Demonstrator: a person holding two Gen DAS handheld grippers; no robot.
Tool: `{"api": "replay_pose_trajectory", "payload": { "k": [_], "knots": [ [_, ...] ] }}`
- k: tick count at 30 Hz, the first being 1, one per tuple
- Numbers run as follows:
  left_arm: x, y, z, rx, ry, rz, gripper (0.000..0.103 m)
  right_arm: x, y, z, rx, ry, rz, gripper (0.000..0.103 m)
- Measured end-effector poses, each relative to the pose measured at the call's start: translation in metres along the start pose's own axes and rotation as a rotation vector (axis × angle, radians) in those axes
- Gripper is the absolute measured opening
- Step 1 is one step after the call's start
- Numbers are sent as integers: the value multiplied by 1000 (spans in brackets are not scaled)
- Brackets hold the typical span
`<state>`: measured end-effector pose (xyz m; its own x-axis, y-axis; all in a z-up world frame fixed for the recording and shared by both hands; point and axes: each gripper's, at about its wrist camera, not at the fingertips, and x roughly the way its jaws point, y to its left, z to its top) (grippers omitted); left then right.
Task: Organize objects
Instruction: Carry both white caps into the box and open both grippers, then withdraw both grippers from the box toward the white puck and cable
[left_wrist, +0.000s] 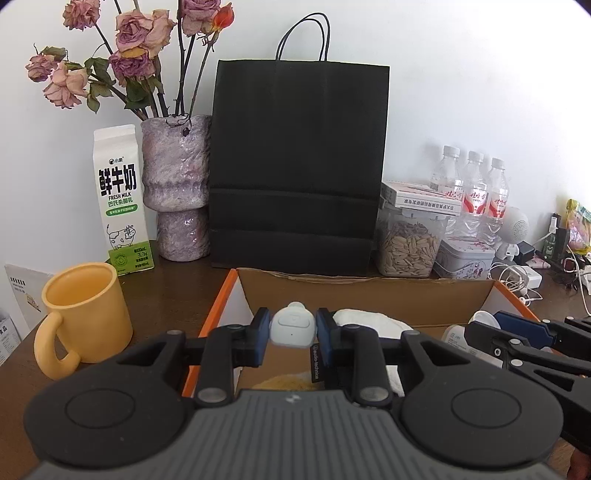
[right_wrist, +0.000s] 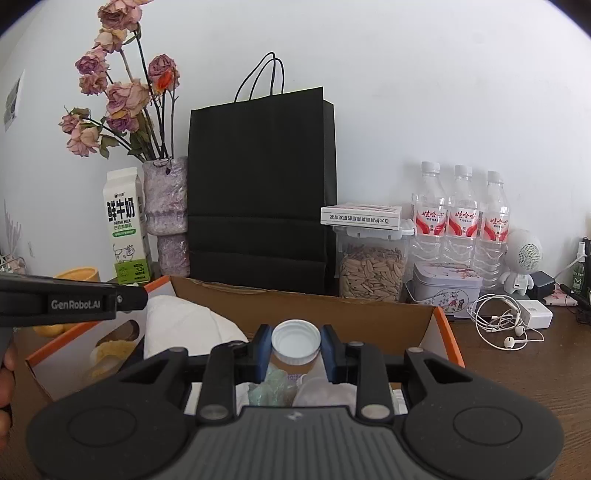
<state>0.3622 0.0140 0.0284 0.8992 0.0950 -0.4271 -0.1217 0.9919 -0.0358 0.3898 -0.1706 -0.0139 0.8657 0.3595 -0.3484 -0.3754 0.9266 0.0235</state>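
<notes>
I have 2 things in hand, both over the open cardboard box (left_wrist: 369, 291) that sits against the black paper bag (left_wrist: 299, 166) at the back edge of the table (right_wrist: 535, 369). My left gripper (left_wrist: 291, 328) is clamped on a small pale blue device (left_wrist: 291, 326), pads pressed to its 2 sides, near the box's left wall. My right gripper (right_wrist: 295, 347) is clamped on a white bottle (right_wrist: 295, 341) by its cap, nearer the box's right wall; the bottle's body hangs down below the pads, so its long axis runs roughly upright.

What matters for the next move, I judge, is that both things lie straight above the box's inside, so each drop is down, not across. The right gripper shows at the right edge of my left view, just beside the left one, so I would watch that they do not bump.
</notes>
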Motion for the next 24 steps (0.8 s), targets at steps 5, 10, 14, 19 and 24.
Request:
{"api": "replay_pose_trajectory", "payload": {
  "k": [5, 10, 14, 19, 24],
  "knots": [
    [-1, -1, -2, 5, 1, 3, 36, 1, -1, -3, -1, 16, -7, 28],
    [-5, -2, -3, 9, -24, 8, 77, -2, -2, -4, 16, 10, -16, 68],
    [-7, -4, -4, 7, -41, 28, 103, -4, 1, -4, 4, -12, -42, 94],
    [-7, -5, -5, 5, -40, 40, 103, -5, 2, -4, 1, -17, -53, 98],
    [-5, -4, -6, 4, -32, 46, 103, -6, 2, -6, -6, -14, -61, 98]
  ]
}}
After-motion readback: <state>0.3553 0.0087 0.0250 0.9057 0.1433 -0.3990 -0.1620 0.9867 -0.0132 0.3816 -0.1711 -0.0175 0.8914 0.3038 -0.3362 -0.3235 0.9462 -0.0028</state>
